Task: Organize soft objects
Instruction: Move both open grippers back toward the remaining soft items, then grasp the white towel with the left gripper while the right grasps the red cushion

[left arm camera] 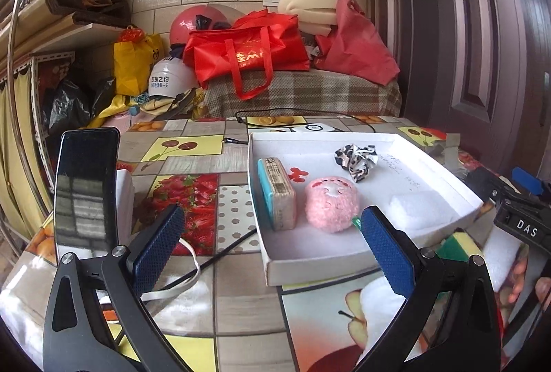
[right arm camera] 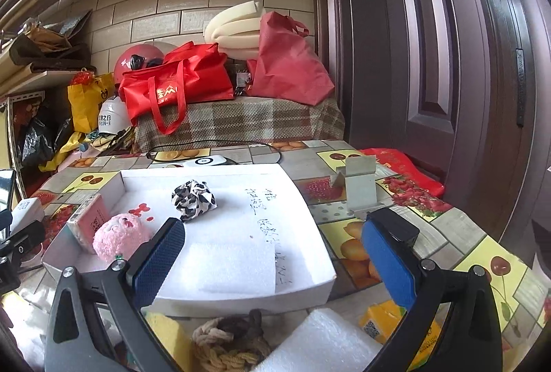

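A shallow white box (left arm camera: 310,265) (right arm camera: 310,282) lies on the table. Inside it are a pink plush ball (left arm camera: 332,205) (right arm camera: 118,239), a wrapped sponge block (left arm camera: 277,198) (right arm camera: 87,222), a black-and-white crumpled cloth (left arm camera: 356,160) (right arm camera: 194,200) and a white foam piece (left arm camera: 422,208) (right arm camera: 237,267). My left gripper (left arm camera: 272,250) is open, held low in front of the box. My right gripper (right arm camera: 275,263) is open above the box's near right part. Below it lie a rope knot (right arm camera: 229,342), a white foam block (right arm camera: 320,342), a yellow sponge (right arm camera: 168,334) and a yellow pack (right arm camera: 389,323).
A phone (left arm camera: 86,189) stands upright at the left beside a white cable (left arm camera: 186,282) and a black cable (left arm camera: 224,251). A metal bracket (right arm camera: 360,188) stands right of the box. A yellow-green sponge (left arm camera: 458,246) lies near the right gripper's body (left arm camera: 523,217). Red bags (left arm camera: 248,48) pile behind the table.
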